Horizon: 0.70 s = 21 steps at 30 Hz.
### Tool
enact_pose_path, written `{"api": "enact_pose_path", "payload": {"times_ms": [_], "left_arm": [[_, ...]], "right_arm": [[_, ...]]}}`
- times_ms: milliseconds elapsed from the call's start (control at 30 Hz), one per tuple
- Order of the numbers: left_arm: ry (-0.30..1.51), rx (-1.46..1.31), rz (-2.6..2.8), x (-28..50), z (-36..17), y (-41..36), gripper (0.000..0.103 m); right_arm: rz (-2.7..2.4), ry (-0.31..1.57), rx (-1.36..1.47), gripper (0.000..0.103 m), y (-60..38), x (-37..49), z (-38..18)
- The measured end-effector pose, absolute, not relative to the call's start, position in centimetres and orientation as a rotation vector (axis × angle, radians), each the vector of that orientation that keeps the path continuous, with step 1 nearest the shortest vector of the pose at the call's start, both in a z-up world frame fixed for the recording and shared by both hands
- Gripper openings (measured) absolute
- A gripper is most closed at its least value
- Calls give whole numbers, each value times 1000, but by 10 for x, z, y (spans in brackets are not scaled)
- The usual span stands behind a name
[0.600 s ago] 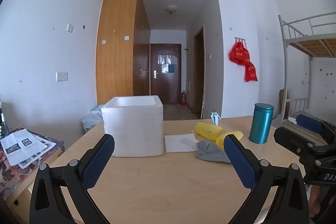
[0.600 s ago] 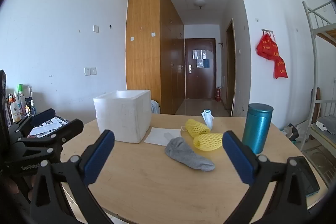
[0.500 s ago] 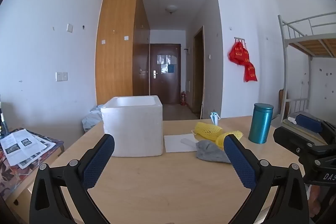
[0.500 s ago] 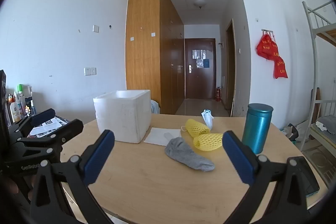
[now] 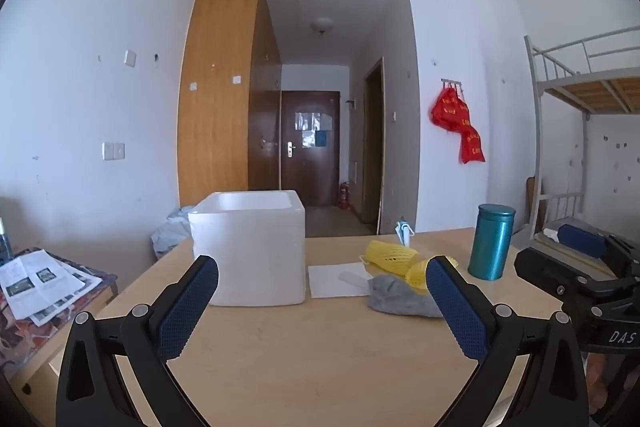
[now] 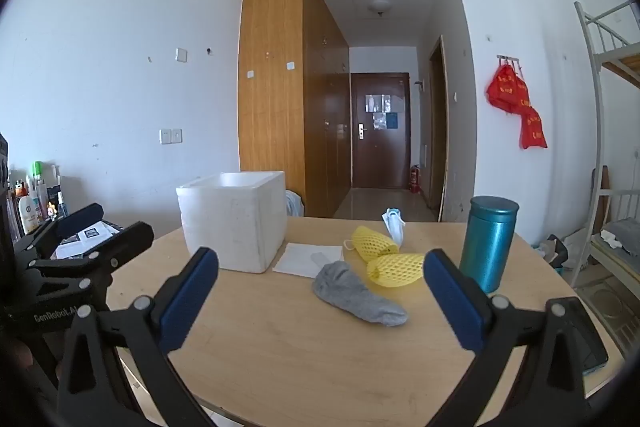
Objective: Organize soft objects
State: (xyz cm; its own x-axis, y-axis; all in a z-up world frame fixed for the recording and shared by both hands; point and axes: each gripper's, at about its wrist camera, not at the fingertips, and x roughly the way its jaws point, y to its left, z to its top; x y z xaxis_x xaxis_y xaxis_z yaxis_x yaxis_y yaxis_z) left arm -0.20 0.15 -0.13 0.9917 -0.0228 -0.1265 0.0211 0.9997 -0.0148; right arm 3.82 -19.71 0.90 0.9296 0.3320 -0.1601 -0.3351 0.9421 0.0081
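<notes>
- Your left claw (image 5: 322,293) hangs over the near edge of the worktop (image 5: 320,359), its jaws spread wide with nothing between them.
- Ahead of it, at the left of the group, stands the white foam box (image 5: 248,247), open at the top; I take it to be the bin for the soft things.
- Just right of the box lies a white paper sheet (image 6: 308,259), flat on the wood.
- Next comes the grey sock (image 6: 356,293), lying limp with one end lapping the sheet's corner.
- Behind the sock sit two yellow foam nets (image 6: 384,259), touching each other, and a face mask (image 6: 394,223) beyond them.
- The teal canister (image 6: 488,243) stands upright at the right, a hard thing, so leave it alone.
- Your right claw (image 6: 322,301) is likewise gaping and empty, with the sock almost centred ahead of it.
- No item looks sorted yet, so you seem to be at the start. The sock is nearest: reach forward and down, pinch it at mid-length, and lift clear of the nets before carrying it leftward to the box.
</notes>
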Motion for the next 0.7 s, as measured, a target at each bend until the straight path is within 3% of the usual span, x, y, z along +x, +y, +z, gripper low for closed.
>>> {"api": "enact_pose_path", "payload": {"times_ms": [700], "left_arm": [[130, -17, -36, -2, 0, 0, 103]], "right_arm": [[347, 166, -16, 103, -200, 39, 8]]}}
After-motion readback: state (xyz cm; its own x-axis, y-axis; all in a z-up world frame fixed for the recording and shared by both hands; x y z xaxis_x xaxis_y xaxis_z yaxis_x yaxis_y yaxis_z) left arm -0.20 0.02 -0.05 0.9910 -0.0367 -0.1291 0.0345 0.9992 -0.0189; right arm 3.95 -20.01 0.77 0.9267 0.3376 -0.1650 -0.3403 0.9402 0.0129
